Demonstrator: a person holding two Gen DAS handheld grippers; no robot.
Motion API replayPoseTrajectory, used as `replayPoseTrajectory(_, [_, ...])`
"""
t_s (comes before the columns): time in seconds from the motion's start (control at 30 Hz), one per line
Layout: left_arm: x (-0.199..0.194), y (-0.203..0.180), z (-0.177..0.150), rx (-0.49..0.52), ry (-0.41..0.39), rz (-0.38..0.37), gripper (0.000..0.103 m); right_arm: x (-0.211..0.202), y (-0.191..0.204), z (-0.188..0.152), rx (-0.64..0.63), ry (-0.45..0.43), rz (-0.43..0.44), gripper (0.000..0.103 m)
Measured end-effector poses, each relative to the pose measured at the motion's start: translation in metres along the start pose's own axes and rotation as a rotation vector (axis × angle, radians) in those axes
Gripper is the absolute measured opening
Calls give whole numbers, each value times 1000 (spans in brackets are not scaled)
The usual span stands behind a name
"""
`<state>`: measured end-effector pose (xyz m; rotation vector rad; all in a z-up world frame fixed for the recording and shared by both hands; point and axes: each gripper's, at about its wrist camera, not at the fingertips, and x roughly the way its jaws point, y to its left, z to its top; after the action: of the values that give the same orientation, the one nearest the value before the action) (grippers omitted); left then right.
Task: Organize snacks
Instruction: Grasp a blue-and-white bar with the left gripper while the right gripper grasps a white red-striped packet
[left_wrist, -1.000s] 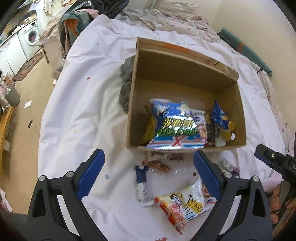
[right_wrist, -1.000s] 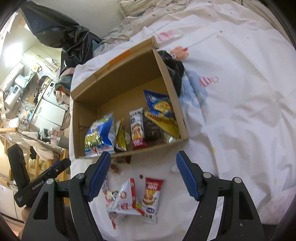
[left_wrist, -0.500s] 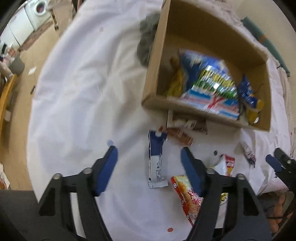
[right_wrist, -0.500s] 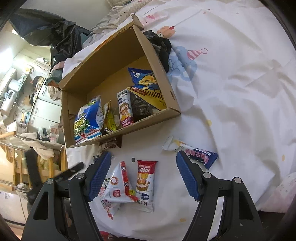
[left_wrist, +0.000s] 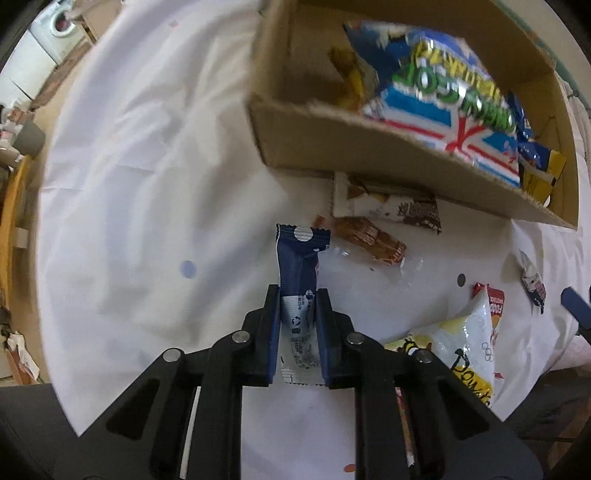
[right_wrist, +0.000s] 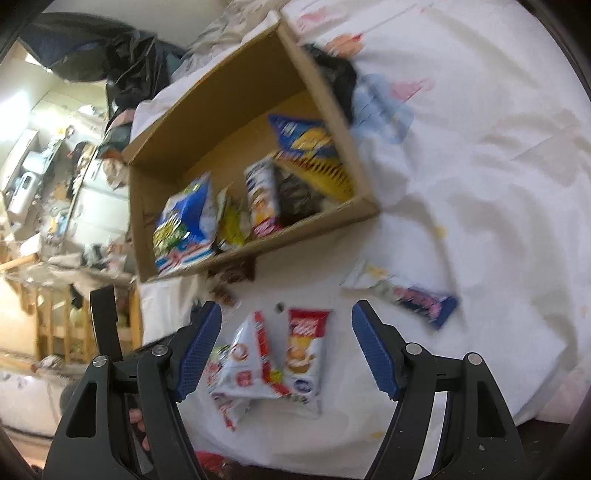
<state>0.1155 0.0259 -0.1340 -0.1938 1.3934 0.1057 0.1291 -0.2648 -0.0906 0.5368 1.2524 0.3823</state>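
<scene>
A long blue-and-white snack bar (left_wrist: 299, 266) lies on the white sheet, and my left gripper (left_wrist: 297, 295) points straight down, shut on its near half. Beyond it stands an open cardboard box (left_wrist: 332, 147) with several snack bags inside, the biggest a blue-and-green bag (left_wrist: 450, 88). My right gripper (right_wrist: 287, 314) hovers open above a white triangular pack (right_wrist: 247, 362) and a red-topped packet (right_wrist: 304, 350), gripping nothing. The box (right_wrist: 221, 110) lies farther off in that view.
Loose on the sheet are a brown wafer pack (left_wrist: 369, 240), a white-and-brown wrapper (left_wrist: 388, 206) under the box edge, a yellow-white chip bag (left_wrist: 458, 347) and a blue-and-pink bar (right_wrist: 406, 295). A dark garment (right_wrist: 340, 74) lies against the box. The bed drops to the floor on the left.
My left gripper sank to the sheet and its jaws went from wide open to shut on the blue-and-white bar. The right gripper dropped a little and stayed open.
</scene>
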Motion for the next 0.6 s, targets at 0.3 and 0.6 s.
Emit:
replayPoseTrajectory(0.3, [-46,15,-8,-44,-95,-34,15,61,43,-21,-143,216,17,79])
replayPoseTrajectory(0.6, [-54,17,-12,-57,-116,-67,15,126,76,-46,-312,397,-116,79])
